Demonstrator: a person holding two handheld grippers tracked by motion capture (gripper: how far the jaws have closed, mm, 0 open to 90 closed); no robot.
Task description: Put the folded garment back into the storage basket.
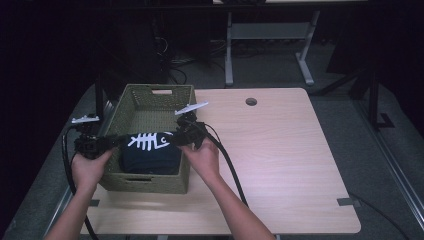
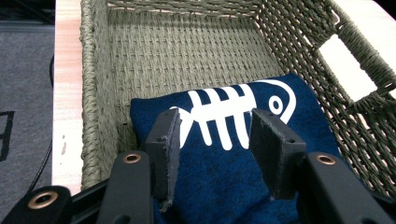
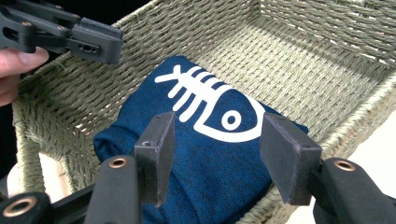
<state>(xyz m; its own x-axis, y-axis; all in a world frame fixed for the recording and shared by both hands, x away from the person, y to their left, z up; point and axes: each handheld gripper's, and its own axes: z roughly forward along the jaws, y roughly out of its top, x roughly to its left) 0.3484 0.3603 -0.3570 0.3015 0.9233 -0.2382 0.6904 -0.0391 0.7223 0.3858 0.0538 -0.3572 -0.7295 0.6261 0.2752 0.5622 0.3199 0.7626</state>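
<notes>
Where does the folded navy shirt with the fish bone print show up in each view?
High view: shirt left of centre, in the near end of the basket.
Left gripper view: shirt centre-bottom, behind the jaws.
Right gripper view: shirt centre, behind the jaws.
Shared landmark: the white fish bone print.

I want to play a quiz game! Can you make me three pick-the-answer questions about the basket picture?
1. Where is the folded shirt?
A. on the floor
B. in the basket, at the end near the person
C. on the bare table

2. What colour is the fish skeleton on it?
A. white
B. red
C. yellow

3. How is the left tool?
A. shut
B. open
C. holding a cup

Answers: 1 B, woven walls surround the shirt; 2 A, white bones on dark blue; 3 B, a wide gap shows between its jaws.
</notes>
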